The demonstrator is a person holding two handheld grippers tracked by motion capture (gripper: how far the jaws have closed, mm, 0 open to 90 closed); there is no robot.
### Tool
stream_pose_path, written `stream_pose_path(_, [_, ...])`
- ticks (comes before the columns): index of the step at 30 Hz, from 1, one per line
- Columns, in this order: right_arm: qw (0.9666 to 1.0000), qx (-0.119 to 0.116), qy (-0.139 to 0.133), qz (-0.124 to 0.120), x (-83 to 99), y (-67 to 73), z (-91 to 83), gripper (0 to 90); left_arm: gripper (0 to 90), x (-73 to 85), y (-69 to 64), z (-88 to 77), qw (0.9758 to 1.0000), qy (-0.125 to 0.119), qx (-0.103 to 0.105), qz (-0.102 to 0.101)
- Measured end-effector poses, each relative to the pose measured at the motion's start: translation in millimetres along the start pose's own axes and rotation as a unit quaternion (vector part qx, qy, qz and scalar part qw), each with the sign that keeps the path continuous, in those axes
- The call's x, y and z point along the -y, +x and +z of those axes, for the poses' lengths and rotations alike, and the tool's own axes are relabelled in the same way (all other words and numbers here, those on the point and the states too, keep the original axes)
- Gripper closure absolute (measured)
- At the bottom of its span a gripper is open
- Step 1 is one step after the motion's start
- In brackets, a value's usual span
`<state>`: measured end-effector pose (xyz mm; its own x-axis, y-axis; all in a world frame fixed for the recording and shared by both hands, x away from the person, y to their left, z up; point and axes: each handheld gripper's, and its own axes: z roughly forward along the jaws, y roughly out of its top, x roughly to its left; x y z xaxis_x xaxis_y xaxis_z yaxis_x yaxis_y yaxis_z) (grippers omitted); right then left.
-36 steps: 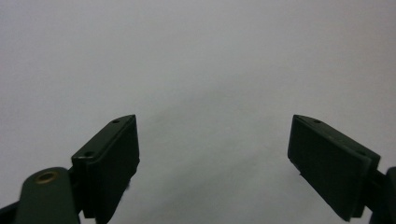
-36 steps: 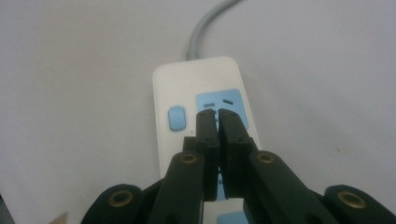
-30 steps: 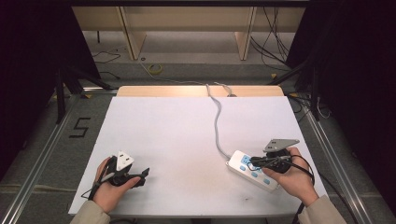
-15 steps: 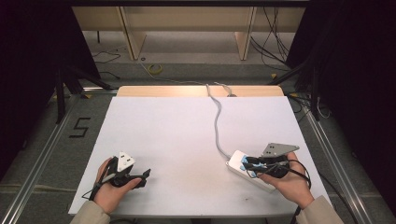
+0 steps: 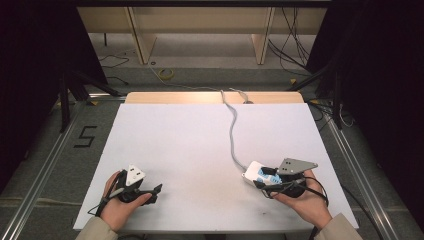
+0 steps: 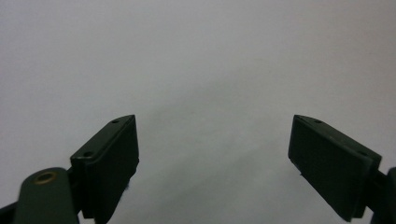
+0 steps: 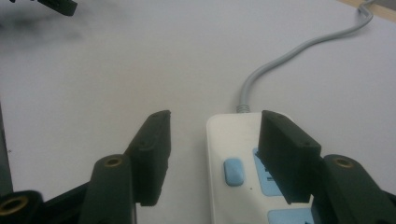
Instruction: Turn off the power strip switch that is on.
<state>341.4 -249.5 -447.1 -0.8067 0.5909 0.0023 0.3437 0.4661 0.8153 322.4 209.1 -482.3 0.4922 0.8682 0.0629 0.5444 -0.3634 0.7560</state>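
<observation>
White covered the table (image 5: 200,150) in front of you, a pale sheet running to a wooden strip at the far edge, with grey floor and dark curtains around it. A number five (image 5: 86,136) was marked on the floor off the table's left side.

Your right gripper (image 5: 274,181) sat at the near right of the table, over the white power strip (image 5: 254,171). Its jaws had just been opening and stood wide. In the right gripper view the power strip (image 7: 233,158) lay partly between them: one jaw hung over the blue socket panel on the strip's top, the other stood off its side above bare table, with a clear gap between that jaw and the strip's edge. Neither pad pressed on the casing, so you had hold of nothing there. A small blue switch (image 7: 233,171) showed on the strip's top face between the jaws. The strip's grey cord (image 5: 232,135) left its far end and curved away across the sheet to the far edge of the table.

Your left gripper (image 5: 150,192) rested at the near left of the table, well apart from the strip, with your hand (image 5: 117,200) wrapped around it. In the left gripper view its jaws were spread wide with only the bare white surface between them; it held nothing.

Both forearms came in from the near edge, sleeves just in view.
</observation>
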Motion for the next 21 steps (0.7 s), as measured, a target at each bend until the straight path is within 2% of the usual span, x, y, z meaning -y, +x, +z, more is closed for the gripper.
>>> stream_pose_path(7, [0.9998, 0.001, -0.020, -0.007, 6.3, 5.7, 1.3, 37.1, 15.5, 4.3, -2.7, -3.9, 0.9999, -0.006, 0.015, -0.001])
stream_pose_path(12, [0.9997, -0.004, -0.021, -0.010, 10.7, 8.7, 2.6, 36.4, 15.5, 7.1, -6.0, -7.2, 0.9997, -0.008, 0.024, 0.003])
stream_pose_path(21, [0.9996, -0.005, -0.027, -0.004, 13.1, 9.7, 2.8, 34.5, 15.5, 8.2, -5.3, -4.3, 0.9996, -0.006, 0.025, 0.008])
